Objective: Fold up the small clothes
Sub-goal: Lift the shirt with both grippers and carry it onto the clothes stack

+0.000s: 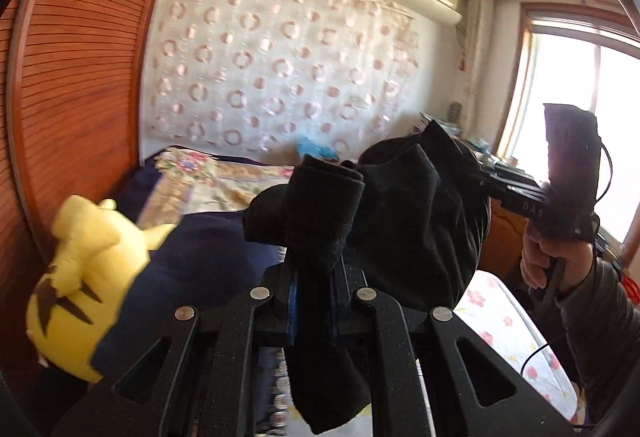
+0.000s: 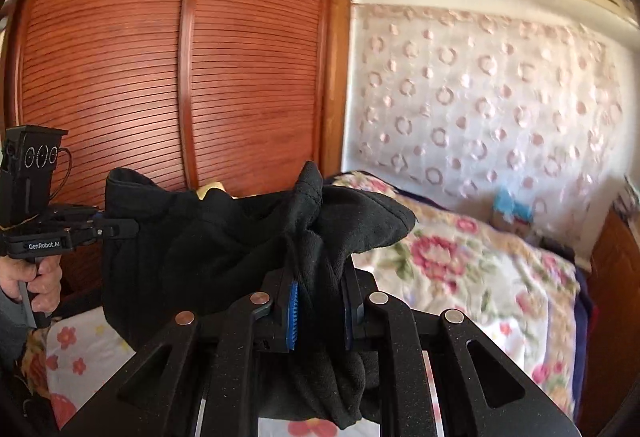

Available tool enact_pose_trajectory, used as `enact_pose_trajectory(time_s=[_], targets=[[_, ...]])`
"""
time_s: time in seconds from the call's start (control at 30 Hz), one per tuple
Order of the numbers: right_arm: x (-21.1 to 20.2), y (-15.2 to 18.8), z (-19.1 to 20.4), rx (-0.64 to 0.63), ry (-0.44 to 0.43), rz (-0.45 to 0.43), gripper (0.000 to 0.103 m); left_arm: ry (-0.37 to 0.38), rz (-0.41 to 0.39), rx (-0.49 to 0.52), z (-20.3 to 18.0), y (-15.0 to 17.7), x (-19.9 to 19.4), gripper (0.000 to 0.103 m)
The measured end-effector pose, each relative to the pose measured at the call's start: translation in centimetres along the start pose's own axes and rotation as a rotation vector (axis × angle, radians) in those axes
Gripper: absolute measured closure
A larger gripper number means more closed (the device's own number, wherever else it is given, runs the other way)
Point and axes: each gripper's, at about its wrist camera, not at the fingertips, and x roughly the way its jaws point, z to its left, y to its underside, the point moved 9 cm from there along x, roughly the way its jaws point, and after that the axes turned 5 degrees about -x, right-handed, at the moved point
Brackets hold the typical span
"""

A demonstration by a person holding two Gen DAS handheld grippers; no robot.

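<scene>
Both grippers, left (image 1: 312, 289) and right (image 2: 320, 301), pinch one black garment (image 2: 224, 237), held in the air above the bed (image 2: 480, 269). Judged best: pull the two pinched edges apart and level until the bunching clears, then lower it flat onto the bed.

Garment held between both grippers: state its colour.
Plain black garment; right wrist view shows it best.

The left wrist view looks forward over its own hand-held gripper (image 1: 312, 301), raised above the bed (image 1: 224, 181) and facing the patterned curtain (image 1: 272, 69), with the window (image 1: 580, 125) at its right edge. The right wrist view looks likewise along its hand-held gripper (image 2: 320, 311), turned toward the wooden wardrobe (image 2: 160, 69). Both share the black garment (image 1: 400, 213) close before the lens, the bed, curtain and wardrobe, and each catches the other gripper at its edge.
</scene>
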Motion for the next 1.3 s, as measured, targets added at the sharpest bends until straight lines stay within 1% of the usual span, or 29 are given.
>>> enact_pose_trajectory(time_s=[0.1, 0.17, 0.2, 0.27, 0.3, 0.37, 0.47, 0.53, 0.6, 0.67, 0.73, 0.8, 0.83, 0.9, 0.93, 1.03, 1.1, 1.17, 1.2, 1.27, 1.3], targets=[[4.1, -2.1, 1.0, -0.060, -0.042, 0.016, 0.087, -0.052, -0.009, -0.050, 3.3, 0.8, -0.5, 0.091], [7.6, -3.2, 1.7, -0.099, -0.068, 0.039, 0.087, -0.095, -0.011, -0.092, 5.9, 1.8, -0.5, 0.091], [9.4, -3.7, 2.6, -0.125, -0.084, 0.051, 0.087, -0.113, -0.008, -0.111, 7.0, 2.3, -0.3, 0.091], [12.9, -4.5, 3.1, -0.178, -0.097, 0.074, 0.087, -0.140, 0.006, -0.166, 9.5, 3.9, -0.1, 0.091], [14.6, -4.8, 4.2, -0.209, -0.109, 0.085, 0.087, -0.146, 0.011, -0.184, 10.2, 4.6, -0.1, 0.091], [17.6, -5.4, 4.6, -0.246, -0.116, 0.101, 0.087, -0.159, 0.022, -0.220, 11.7, 5.8, 0.4, 0.091], [21.2, -6.2, 5.1, -0.254, -0.136, 0.132, 0.086, -0.179, 0.046, -0.238, 12.6, 7.0, 1.2, 0.091], [23.0, -6.2, 4.6, -0.224, -0.142, 0.157, 0.085, -0.171, 0.061, -0.248, 13.0, 7.6, 1.8, 0.091], [23.7, -6.3, 4.5, -0.189, -0.155, 0.159, 0.086, -0.164, 0.059, -0.249, 13.2, 7.9, 1.4, 0.091], [23.3, -6.0, 5.0, -0.197, -0.154, 0.153, 0.087, -0.151, 0.058, -0.248, 13.0, 7.8, 1.1, 0.091], [22.4, -6.3, 5.7, -0.215, -0.146, 0.145, 0.089, -0.123, 0.052, -0.251, 12.2, 7.1, 0.7, 0.091], [21.1, -7.3, 5.3, -0.211, -0.148, 0.121, 0.089, -0.094, 0.027, -0.254, 11.5, 6.0, 0.1, 0.091], [20.2, -7.6, 6.4, -0.209, -0.148, 0.102, 0.089, -0.079, 0.011, -0.254, 11.0, 5.2, -0.4, 0.091], [19.1, -9.3, 6.6, -0.218, -0.150, 0.060, 0.089, -0.048, -0.018, -0.256, 10.2, 3.4, -1.6, 0.091], [18.4, -10.5, 6.7, -0.227, -0.146, 0.036, 0.089, -0.045, -0.028, -0.253, 9.9, 2.8, -2.1, 0.091], [16.8, -13.7, 7.0, -0.233, -0.163, -0.022, 0.090, -0.043, -0.067, -0.239, 9.2, 0.9, -4.2, 0.091], [16.3, -15.3, 7.4, -0.234, -0.177, -0.052, 0.090, -0.052, -0.080, -0.229, 9.1, 0.4, -5.2, 0.091], [16.3, -15.6, 7.6, -0.236, -0.186, -0.061, 0.090, -0.064, -0.068, -0.230, 9.5, 0.7, -5.3, 0.091], [16.5, -15.4, 7.7, -0.236, -0.190, -0.056, 0.090, -0.076, -0.047, -0.234, 9.9, 1.3, -4.9, 0.091], [17.0, -14.3, 7.6, -0.230, -0.203, -0.030, 0.089, -0.098, 0.002, -0.249, 10.8, 2.6, -3.7, 0.091], [17.7, -13.2, 7.5, -0.230, -0.202, 0.000, 0.089, -0.116, 0.037, -0.251, 11.3, 3.5, -2.6, 0.091]])
